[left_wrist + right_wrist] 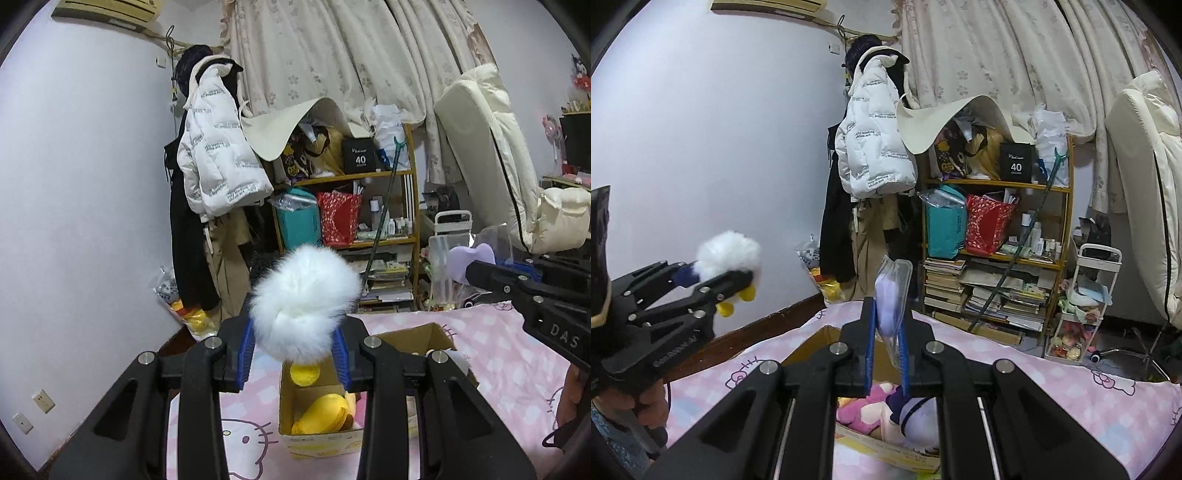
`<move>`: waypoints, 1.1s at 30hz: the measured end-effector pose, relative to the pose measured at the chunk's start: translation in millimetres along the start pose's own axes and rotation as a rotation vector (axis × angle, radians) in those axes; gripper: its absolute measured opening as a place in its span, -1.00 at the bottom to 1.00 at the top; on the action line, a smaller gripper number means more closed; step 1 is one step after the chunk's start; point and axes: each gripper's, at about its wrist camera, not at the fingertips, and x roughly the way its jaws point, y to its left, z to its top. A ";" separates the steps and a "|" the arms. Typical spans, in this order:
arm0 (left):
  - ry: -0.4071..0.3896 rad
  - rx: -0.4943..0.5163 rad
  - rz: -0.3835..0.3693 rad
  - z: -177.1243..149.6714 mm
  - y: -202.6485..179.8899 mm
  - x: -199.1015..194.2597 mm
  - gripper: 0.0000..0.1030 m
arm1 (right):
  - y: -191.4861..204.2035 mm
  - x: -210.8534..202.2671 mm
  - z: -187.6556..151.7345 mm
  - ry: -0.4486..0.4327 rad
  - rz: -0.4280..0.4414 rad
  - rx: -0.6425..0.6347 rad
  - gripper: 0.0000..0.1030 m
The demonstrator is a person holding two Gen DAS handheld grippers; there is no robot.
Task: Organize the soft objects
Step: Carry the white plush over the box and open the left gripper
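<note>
My left gripper [295, 343] is shut on a white fluffy plush toy [304, 299] with yellow feet, held above an open cardboard box [319, 439] on the bed. The box holds a yellow plush [325, 413]. The white plush also shows in the right wrist view [729, 254], at the left, in the left gripper [720, 277]. My right gripper [888, 332] is shut on a purple soft item in a clear plastic bag [892, 295], above the box [812, 343], which holds pink [864, 406] and purple [919, 417] plush toys. The right gripper [476, 273] shows at the right of the left wrist view.
The bed has a pink Hello Kitty sheet [498, 350]. Behind it stand a cluttered wooden shelf [997, 236], hanging coats [875, 129], curtains, a white cart [1082, 302] and a leaning cream mattress [491, 147].
</note>
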 end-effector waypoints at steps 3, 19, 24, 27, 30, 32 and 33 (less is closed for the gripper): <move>0.030 -0.024 -0.017 -8.2 2.4 11.9 -0.32 | -1.0 8.6 -8.3 0.016 0.005 0.006 -0.77; 0.217 -0.050 -0.098 -60.1 -12.0 68.1 -0.31 | -6.5 68.3 -68.4 0.198 0.067 0.058 -0.76; 0.274 -0.046 -0.102 -72.6 -16.7 78.1 -0.28 | -12.3 72.9 -74.4 0.222 0.055 0.072 -0.74; 0.291 -0.057 -0.110 -75.9 -16.3 80.2 -0.27 | -13.2 72.6 -77.4 0.234 0.054 0.076 -0.72; 0.309 -0.055 -0.107 -78.0 -16.2 83.5 -0.13 | -13.8 72.3 -78.7 0.241 0.056 0.081 -0.72; 0.311 -0.055 -0.091 -80.1 -16.8 83.5 0.04 | -14.4 71.7 -78.2 0.246 0.068 0.089 -0.72; 0.317 -0.057 -0.087 -80.6 -17.0 83.2 0.06 | -14.4 71.1 -77.7 0.247 0.067 0.090 -0.70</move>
